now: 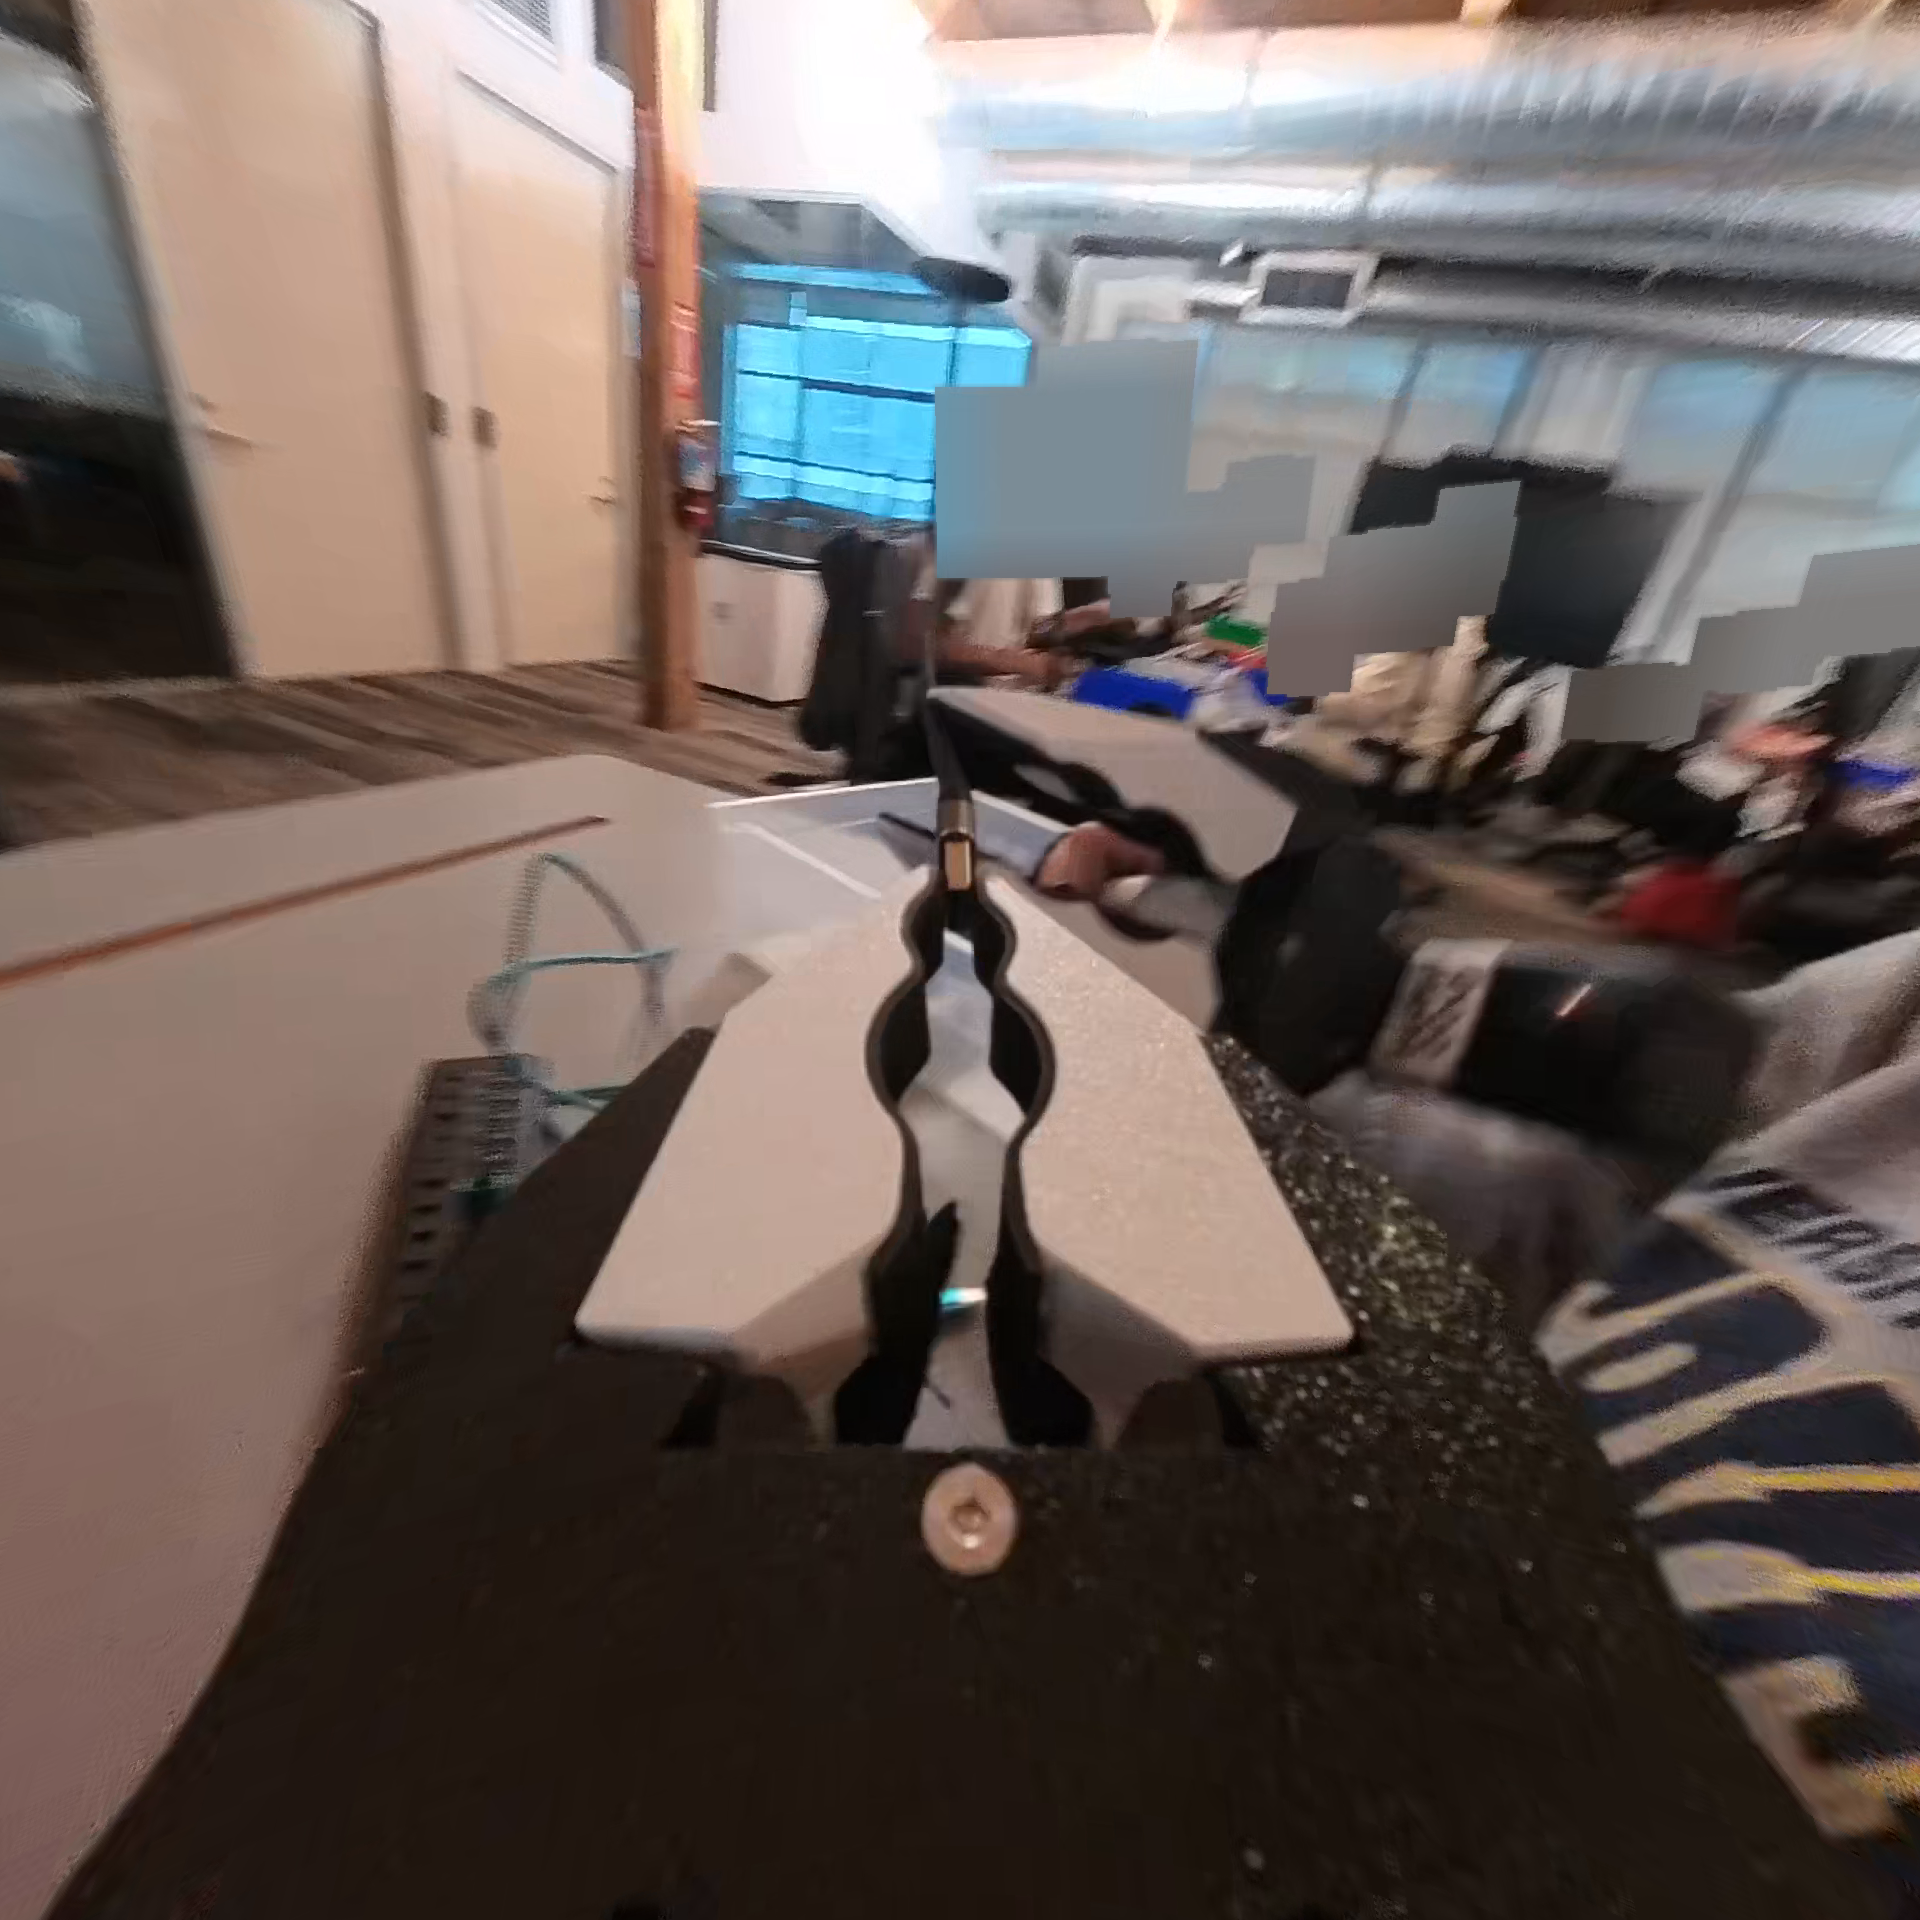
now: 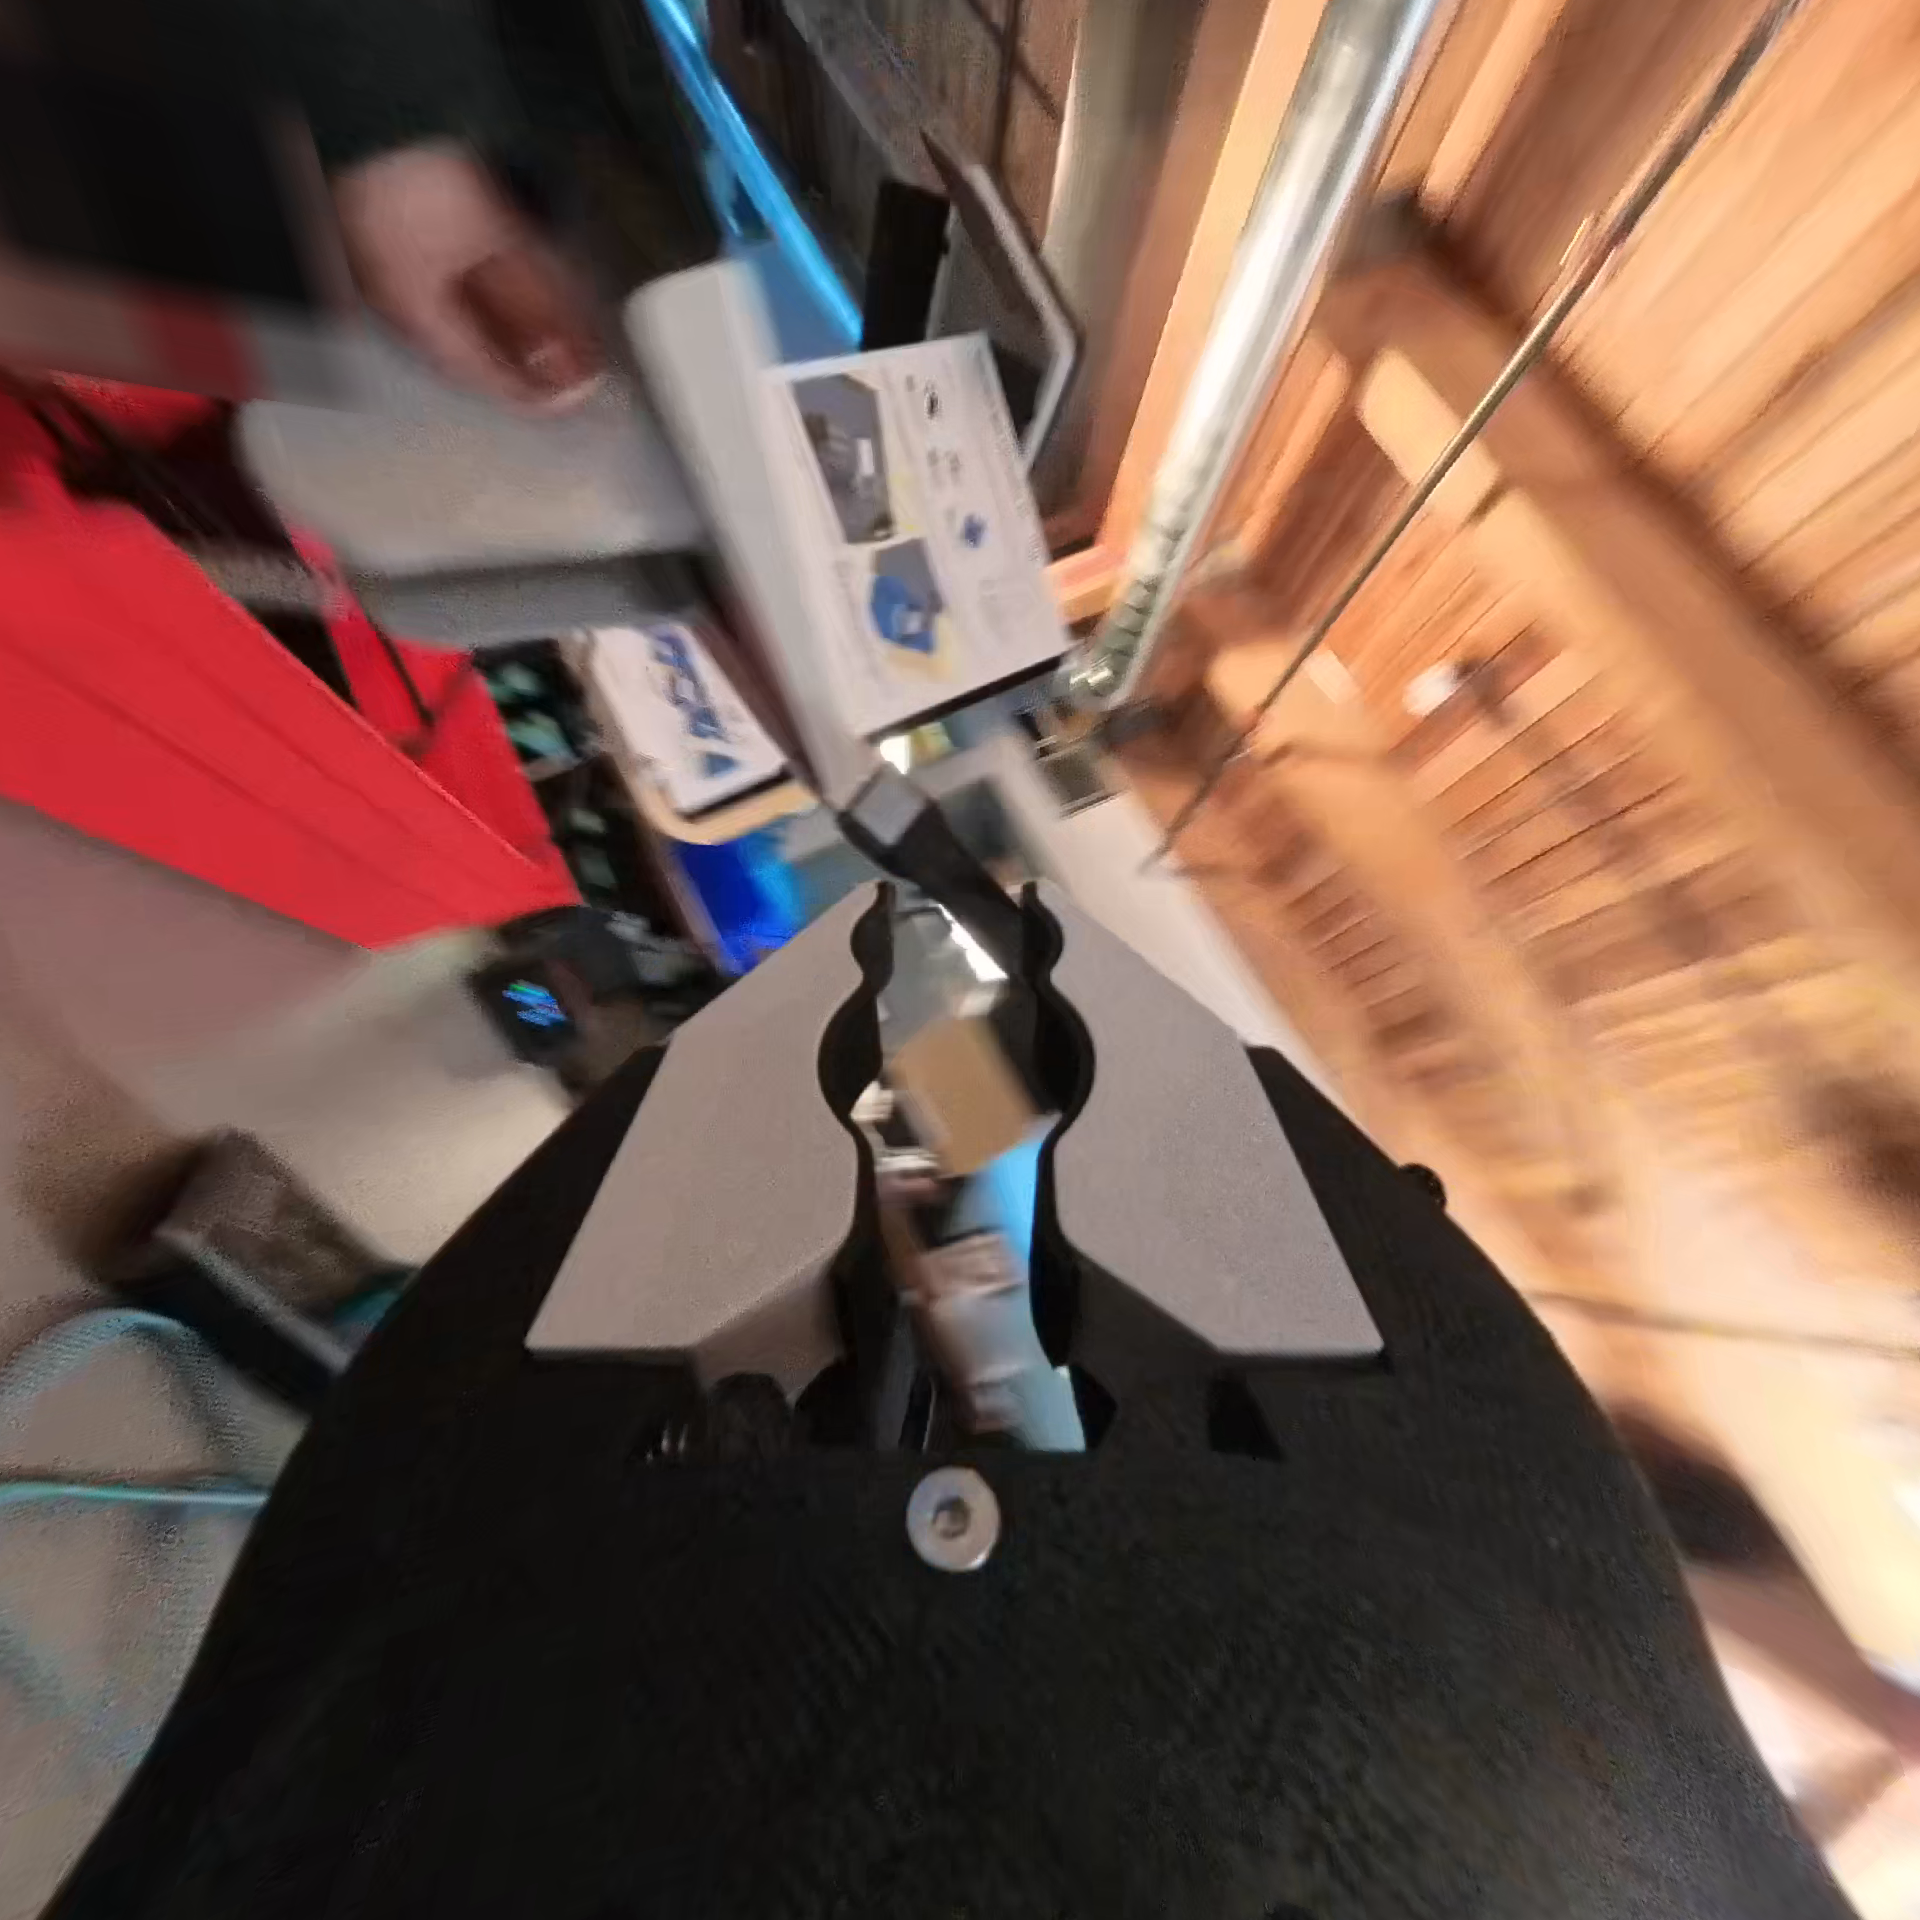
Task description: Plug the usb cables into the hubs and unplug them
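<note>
In the left wrist view my left gripper (image 1: 956, 902) is shut on a black usb cable (image 1: 938, 758). Its metal plug (image 1: 956, 862) sticks out past the fingertips, above the white table (image 1: 260, 935). A teal cable (image 1: 582, 966) loops on the table beside a black perforated block (image 1: 457, 1153). The right wrist view is blurred and tilted up. My right gripper (image 2: 956, 914) holds a silver block, apparently a hub (image 2: 961, 1081), between its fingers. A short black lead with a grey end (image 2: 896, 821) sticks out past the tips.
A grey-and-black shape, perhaps the other gripper (image 1: 1164, 790), with a hand (image 1: 1091, 862) lies ahead on the right. A person's grey lettered sleeve (image 1: 1766, 1403) is close on the right. The right wrist view shows a hand (image 2: 468, 301), a white printed box (image 2: 904, 540) and a red surface (image 2: 208, 675).
</note>
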`<state>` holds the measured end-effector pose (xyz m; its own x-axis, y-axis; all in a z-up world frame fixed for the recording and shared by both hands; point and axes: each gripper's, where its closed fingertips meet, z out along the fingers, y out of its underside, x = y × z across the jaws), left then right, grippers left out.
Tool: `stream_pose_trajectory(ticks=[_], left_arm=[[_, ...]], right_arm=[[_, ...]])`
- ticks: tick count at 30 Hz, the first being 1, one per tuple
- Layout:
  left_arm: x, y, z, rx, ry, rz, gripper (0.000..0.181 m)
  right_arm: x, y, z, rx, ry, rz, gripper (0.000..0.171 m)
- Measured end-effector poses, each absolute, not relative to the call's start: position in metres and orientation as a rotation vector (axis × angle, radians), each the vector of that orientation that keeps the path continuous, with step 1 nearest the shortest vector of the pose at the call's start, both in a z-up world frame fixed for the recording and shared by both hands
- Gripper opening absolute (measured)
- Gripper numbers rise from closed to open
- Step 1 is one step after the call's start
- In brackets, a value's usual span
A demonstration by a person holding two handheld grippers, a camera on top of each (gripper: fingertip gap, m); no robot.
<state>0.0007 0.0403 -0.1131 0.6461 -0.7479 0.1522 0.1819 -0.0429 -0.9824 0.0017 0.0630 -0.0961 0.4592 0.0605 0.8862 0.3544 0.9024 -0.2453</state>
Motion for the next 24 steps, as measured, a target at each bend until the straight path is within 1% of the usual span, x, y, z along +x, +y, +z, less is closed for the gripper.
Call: stream_pose_trajectory(ticks=[2, 5, 7, 11, 13, 14, 17, 24], left_arm=[[-0.006, 0.042, -0.108, -1.406, 0.521, -0.666, 0.002], [-0.015, 0.040, -0.094, -1.335, 0.455, -0.654, 0.002], [-0.024, 0.038, -0.085, -1.270, 0.388, -0.706, 0.002], [-0.030, 0.033, -0.076, -1.192, 0.340, -0.824, 0.001], [-0.025, 0.032, -0.075, -1.172, 0.340, -0.899, 0.001], [-0.021, 0.031, -0.075, -1.162, 0.343, -0.933, 0.001], [-0.013, 0.030, -0.077, -1.154, 0.354, -0.984, 0.001], [0.002, 0.031, -0.082, -1.169, 0.376, -1.048, 0.002]], right_arm=[[-0.001, 0.065, -0.094, -0.608, -1.110, 0.103, 0.024], [0.001, 0.056, -0.087, -0.735, -1.108, 0.517, 0.030], [0.008, 0.050, -0.077, -0.738, -1.060, 0.709, 0.036], [0.001, 0.041, -0.082, -0.860, -1.106, 1.033, 0.030], [-0.006, 0.038, -0.084, -0.976, -1.082, 1.273, 0.035], [-0.006, 0.036, -0.080, -0.990, -1.042, 1.398, 0.034], [-0.003, 0.038, -0.075, -1.027, -0.938, 1.638, 0.023], [-0.001, 0.038, -0.073, -1.019, -0.886, 1.831, 0.009]])
